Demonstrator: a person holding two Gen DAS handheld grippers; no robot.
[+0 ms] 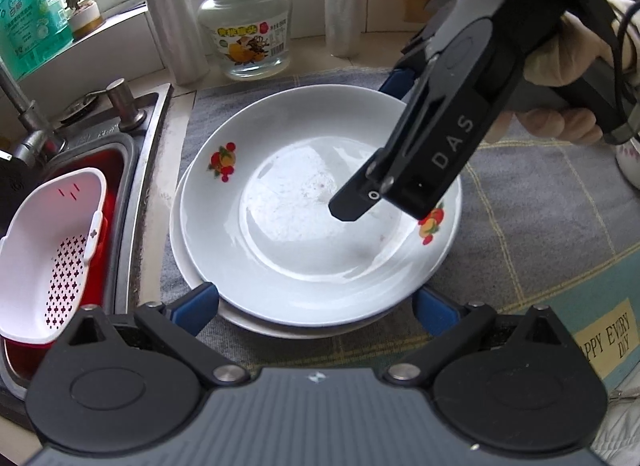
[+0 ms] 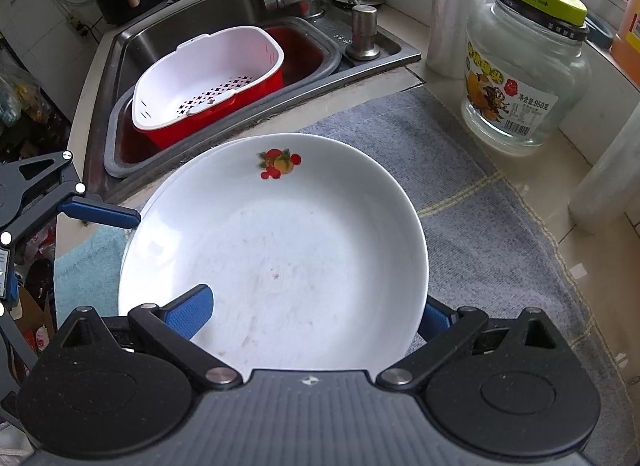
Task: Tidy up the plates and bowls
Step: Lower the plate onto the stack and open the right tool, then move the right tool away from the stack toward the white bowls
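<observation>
A white plate with fruit decals (image 1: 320,201) sits in the centre of the left wrist view, stacked on a second white plate (image 1: 180,234) whose rim shows along the lower left edge. Both rest on a grey cloth (image 1: 520,225) spread over the desk (image 2: 540,201). The left gripper (image 1: 316,308) has its jaws wide apart, one blue pad on each side of the stack's near rim at the bottom of the frame, not clamping it. The right gripper (image 2: 316,312) enters from the upper right of the left view, held by a gloved hand (image 1: 560,61). In the right wrist view its jaws straddle the top plate's edge at the bottom of the frame, one pad over the inside and one beneath; whether they press it cannot be told. A glass jar with a green lid (image 1: 244,21) stands behind, and a white colander in a red basin (image 2: 208,77) sits in the sink (image 2: 120,45) at upper left.
</observation>
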